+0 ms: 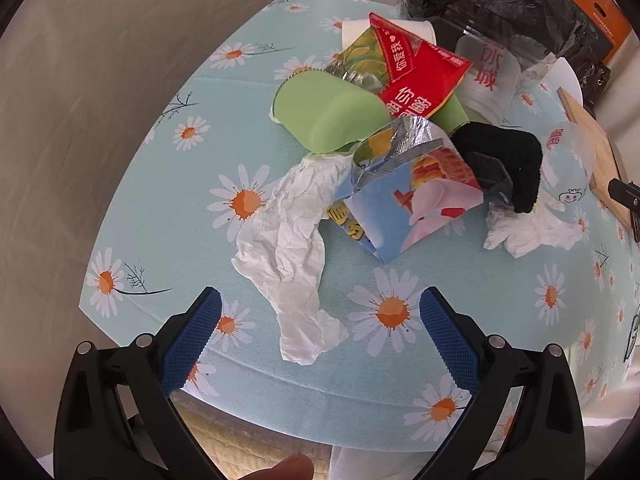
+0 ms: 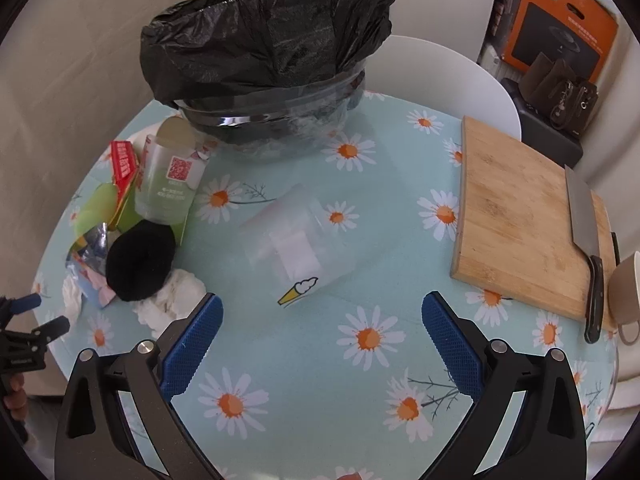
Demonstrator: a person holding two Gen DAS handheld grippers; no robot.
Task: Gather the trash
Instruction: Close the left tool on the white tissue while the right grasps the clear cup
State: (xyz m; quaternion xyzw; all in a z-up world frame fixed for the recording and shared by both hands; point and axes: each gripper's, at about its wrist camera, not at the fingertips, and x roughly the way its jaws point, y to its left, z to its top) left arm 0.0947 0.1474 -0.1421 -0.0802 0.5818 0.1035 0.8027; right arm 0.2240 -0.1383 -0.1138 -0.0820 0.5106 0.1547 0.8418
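Both tools, left tool (image 1: 320,332) and right tool (image 2: 322,336), hang released; the thin tissue (image 1: 288,240) risks tearing, and the clear cup (image 2: 296,236) rolling away.

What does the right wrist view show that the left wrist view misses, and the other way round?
Only the right wrist view shows the knife, the mug and the open top of the bin bag. Only the left wrist view shows the long crumpled tissue lying between the open left tongs. Both show the black sock, red wrapper and cutting board. The right tongs are open too.
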